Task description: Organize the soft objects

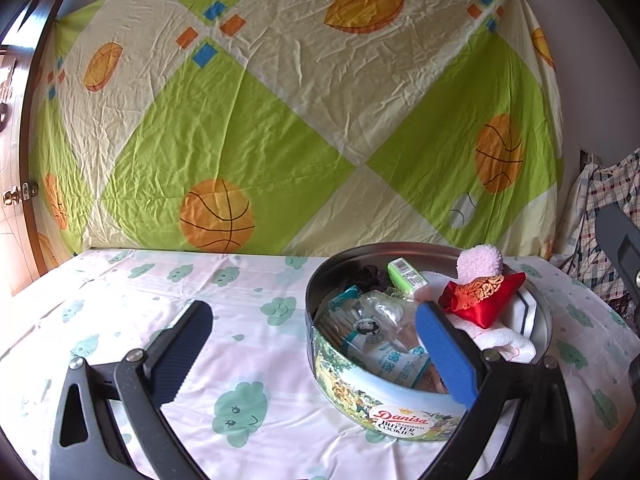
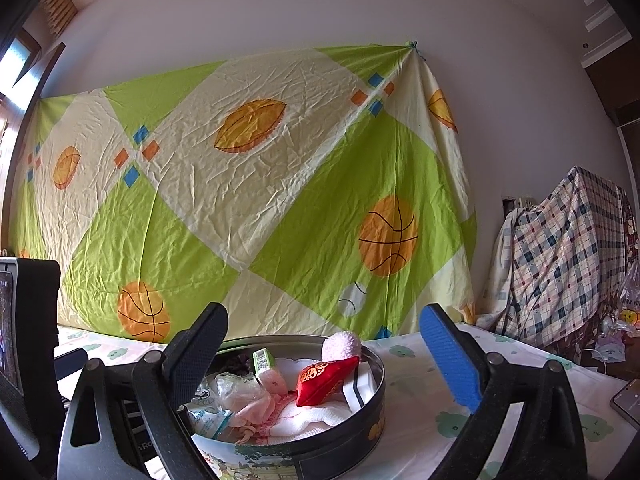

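Hovering, I see both grippers, left (image 1: 316, 338) and right (image 2: 324, 344), spread empty beside the cookie tin (image 2: 372, 364); plaid cloth (image 2: 560, 256) heaped behind.

Pouch (image 1: 482, 298) in tin (image 1: 352, 384) — on table (image 1: 248, 332)

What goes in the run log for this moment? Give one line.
left claw: open, empty | right claw: open, empty | cookie tin: holds red pouch, pink pom-pom

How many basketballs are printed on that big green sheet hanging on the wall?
3 that show as full balls: one low on the left, one on the right, and one at the left edge. More may be hidden at the sheet's edges or behind the tin.
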